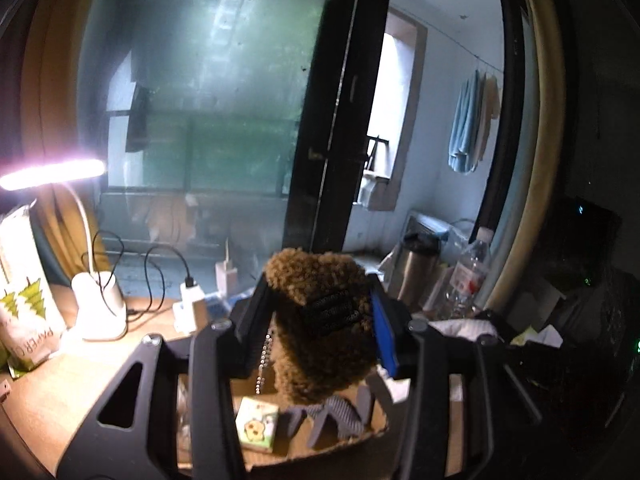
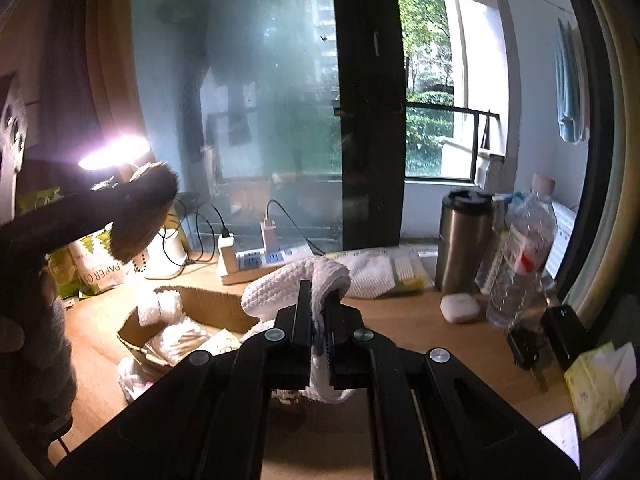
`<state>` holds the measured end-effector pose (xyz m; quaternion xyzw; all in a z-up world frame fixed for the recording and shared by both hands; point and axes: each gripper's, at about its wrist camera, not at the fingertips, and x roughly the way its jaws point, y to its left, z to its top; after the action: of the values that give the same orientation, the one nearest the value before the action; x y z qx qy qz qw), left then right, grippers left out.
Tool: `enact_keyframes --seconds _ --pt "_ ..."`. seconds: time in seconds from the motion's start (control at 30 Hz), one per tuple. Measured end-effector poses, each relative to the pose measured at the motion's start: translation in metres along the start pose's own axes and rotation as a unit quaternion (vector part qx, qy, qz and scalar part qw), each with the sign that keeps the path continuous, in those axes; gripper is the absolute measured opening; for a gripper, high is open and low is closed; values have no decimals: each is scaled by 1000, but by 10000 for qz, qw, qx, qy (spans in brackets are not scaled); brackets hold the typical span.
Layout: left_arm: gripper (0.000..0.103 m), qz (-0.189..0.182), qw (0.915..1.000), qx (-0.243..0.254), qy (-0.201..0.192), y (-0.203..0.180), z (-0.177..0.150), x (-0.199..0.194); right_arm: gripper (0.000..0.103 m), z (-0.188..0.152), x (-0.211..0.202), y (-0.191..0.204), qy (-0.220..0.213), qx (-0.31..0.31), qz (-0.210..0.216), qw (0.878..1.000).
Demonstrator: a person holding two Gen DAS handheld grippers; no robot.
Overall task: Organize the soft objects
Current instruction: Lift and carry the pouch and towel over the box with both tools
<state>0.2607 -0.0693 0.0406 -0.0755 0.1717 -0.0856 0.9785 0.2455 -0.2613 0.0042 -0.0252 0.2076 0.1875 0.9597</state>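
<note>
Fingers of the left gripper squeezed a fuzzy brown toy standing tall above the cardboard box, while the right gripper pinched a white sock pointing up

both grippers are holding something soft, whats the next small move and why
Probably lower the left gripper and release the brown fuzzy item into the cardboard box. The item hangs pinched directly above the open box, which already holds small things, while the right gripper holds a white knit cloth beside it.
</note>
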Motion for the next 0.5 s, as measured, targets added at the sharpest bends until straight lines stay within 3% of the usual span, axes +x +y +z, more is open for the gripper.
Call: enact_keyframes --seconds 0.23,0.5 --pt "46 191 9995 -110 214 9 -4 18 5 13 8 5 -75 -100 49 9999" --pt "46 384 9963 -222 731 24 -28 50 5 16 34 15 68 -215 180 9996"
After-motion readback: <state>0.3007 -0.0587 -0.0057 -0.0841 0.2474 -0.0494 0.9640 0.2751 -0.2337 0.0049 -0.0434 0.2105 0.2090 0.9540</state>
